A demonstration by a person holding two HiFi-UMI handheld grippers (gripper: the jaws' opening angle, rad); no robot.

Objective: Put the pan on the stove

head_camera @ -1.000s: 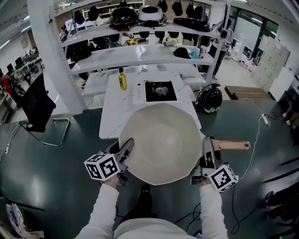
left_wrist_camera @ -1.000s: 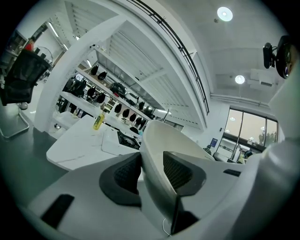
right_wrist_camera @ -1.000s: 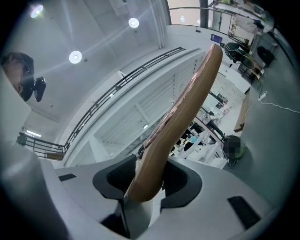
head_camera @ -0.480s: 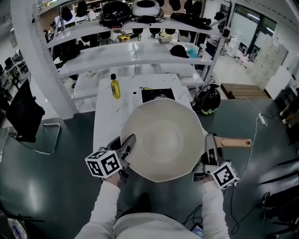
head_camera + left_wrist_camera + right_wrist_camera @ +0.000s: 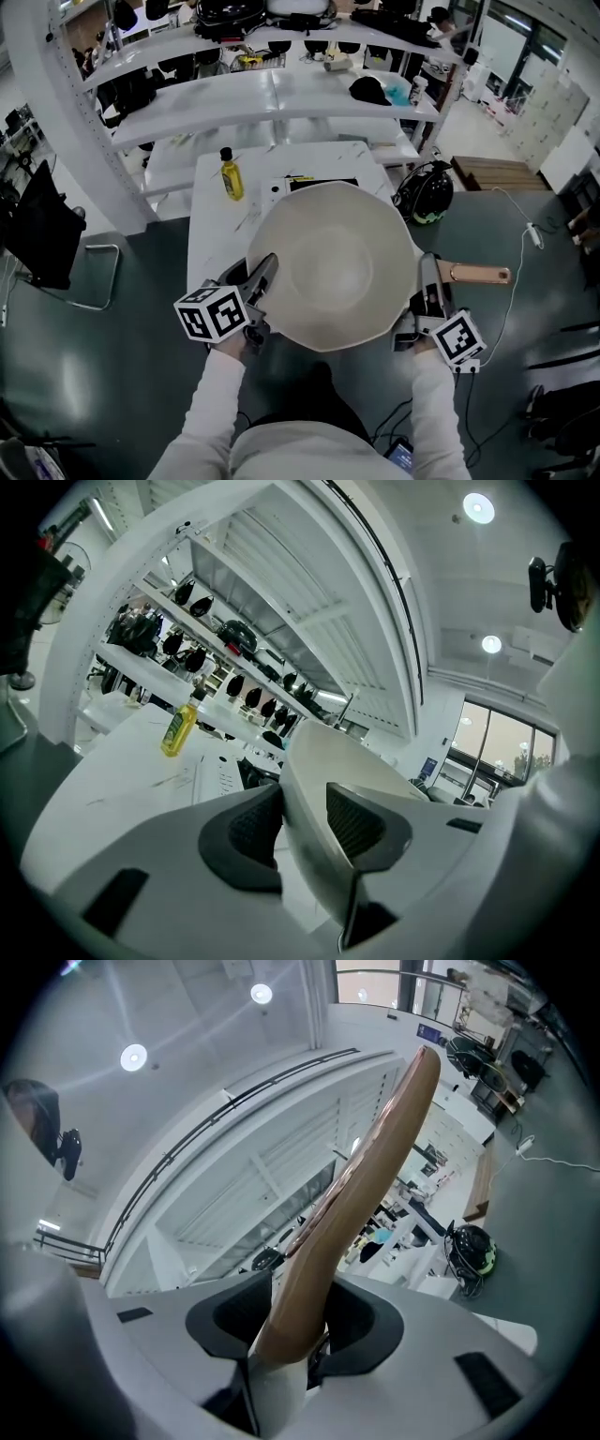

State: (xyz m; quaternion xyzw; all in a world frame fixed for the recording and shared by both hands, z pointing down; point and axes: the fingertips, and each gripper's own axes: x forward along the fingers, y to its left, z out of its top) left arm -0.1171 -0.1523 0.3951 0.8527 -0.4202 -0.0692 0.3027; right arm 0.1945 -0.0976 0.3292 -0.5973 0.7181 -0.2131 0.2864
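Left gripper (image 5: 305, 822): clenched on the near-left rim of the pan (image 5: 333, 267). The thin cream wall stands between the two dark ribbed pads (image 5: 251, 825), one inside the bowl and one outside.

Right gripper (image 5: 295, 1321): clenched on the root of the pan's handle (image 5: 375, 1166), where the tan grip meets the pale neck. The handle runs up and away between the jaws. In the head view its copper-coloured end sticks out to the right, past the gripper.

Pan: large, cream inside, empty, carried level between both grippers. It sits over the near end of the white table (image 5: 211, 234). I cannot tell whether it touches the table.

Stove (image 5: 319, 182): flat dark top in a white casing, on the table just beyond the pan's far rim. Only a strip of it shows; the pan covers the rest from the head view.

Around:
- A yellow bottle (image 5: 230, 175) stands upright on the table, left of the stove and well apart from the pan.
- White shelving (image 5: 272, 94) rises behind the table, hung with dark items.
- On the grey floor to the right lies a dark rounded object with green marks (image 5: 429, 199), and past it a white cable (image 5: 525, 230).
- A black chair (image 5: 42, 230) stands far left.
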